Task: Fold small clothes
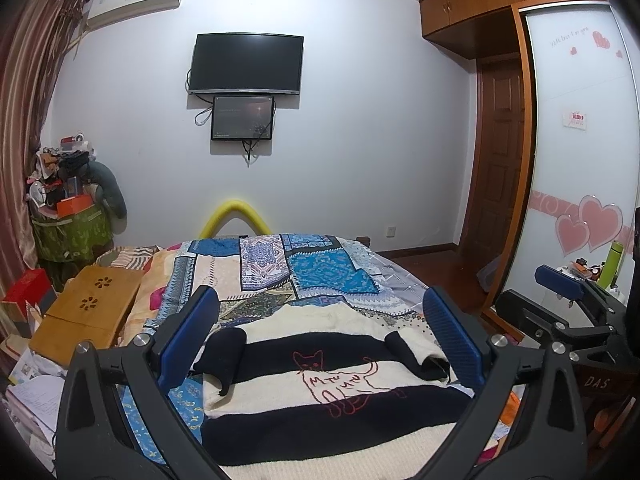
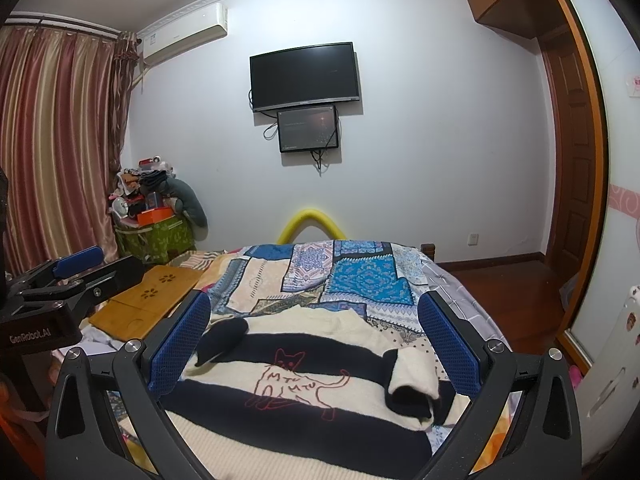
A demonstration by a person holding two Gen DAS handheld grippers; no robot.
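A small black-and-cream striped sweater [image 1: 320, 396] with a red outlined cat on it lies flat on the patchwork bedspread [image 1: 288, 272]. Both sleeves are folded in over its body. It also shows in the right wrist view [image 2: 304, 392]. My left gripper [image 1: 320, 336] is open and empty, held above the sweater with its blue pads wide apart. My right gripper [image 2: 314, 340] is open and empty too, above the same sweater. The right gripper also shows at the right edge of the left wrist view [image 1: 560, 284]. The left gripper shows at the left edge of the right wrist view [image 2: 76, 260].
A wooden lap tray [image 1: 88, 312] lies on the bed's left side, with papers [image 1: 32, 396] and a red box [image 1: 28, 292] beside it. A cluttered green bin [image 1: 72, 232] stands in the far left corner. A wardrobe [image 1: 576, 160] and door [image 1: 500, 160] are on the right.
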